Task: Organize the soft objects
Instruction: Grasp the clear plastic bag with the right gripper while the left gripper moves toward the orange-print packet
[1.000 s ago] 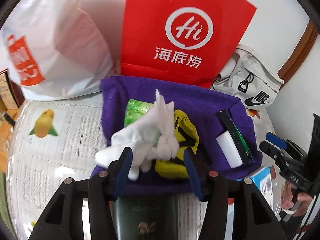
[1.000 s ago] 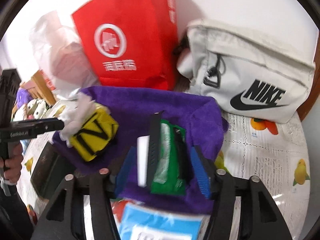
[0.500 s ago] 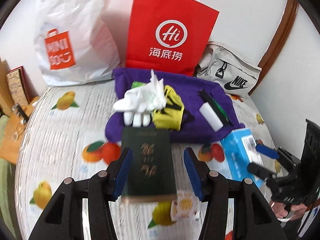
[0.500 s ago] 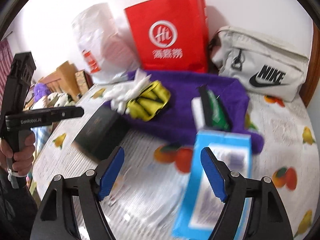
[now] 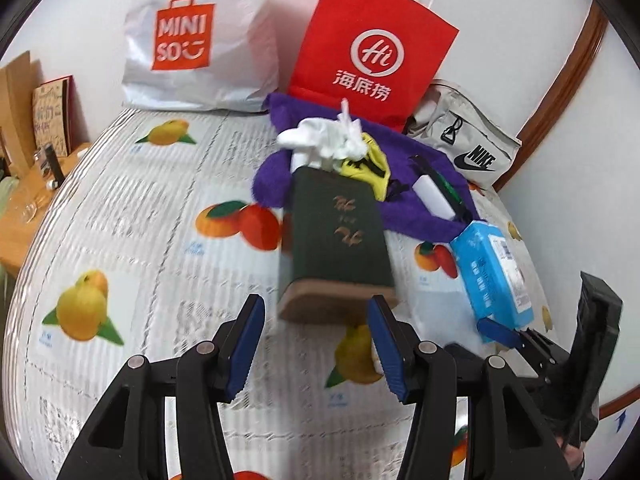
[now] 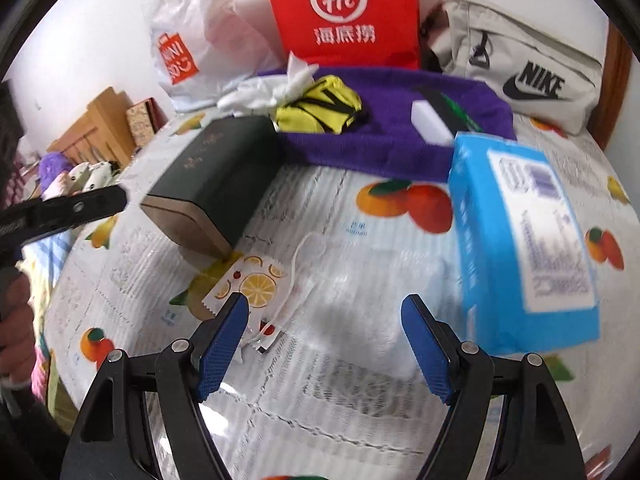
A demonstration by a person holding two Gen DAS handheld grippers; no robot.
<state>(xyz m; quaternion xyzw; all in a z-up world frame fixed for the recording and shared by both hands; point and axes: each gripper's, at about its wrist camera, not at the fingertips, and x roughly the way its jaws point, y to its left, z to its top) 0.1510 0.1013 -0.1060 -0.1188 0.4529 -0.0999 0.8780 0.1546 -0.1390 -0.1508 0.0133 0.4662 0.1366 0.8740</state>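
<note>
Here, both hand-held grippers (image 5: 316,344) (image 6: 326,344) empty, agape.

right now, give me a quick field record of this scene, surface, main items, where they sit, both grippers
surface: fruit-print tablecloth
purple towel: at the back, before the red paper bag
on towel: white gloves, yellow cloth, white block
dark green box: on the cloth, in front of the towel
blue tissue pack: right of the box
left gripper: open, empty
right gripper: open, empty
</note>
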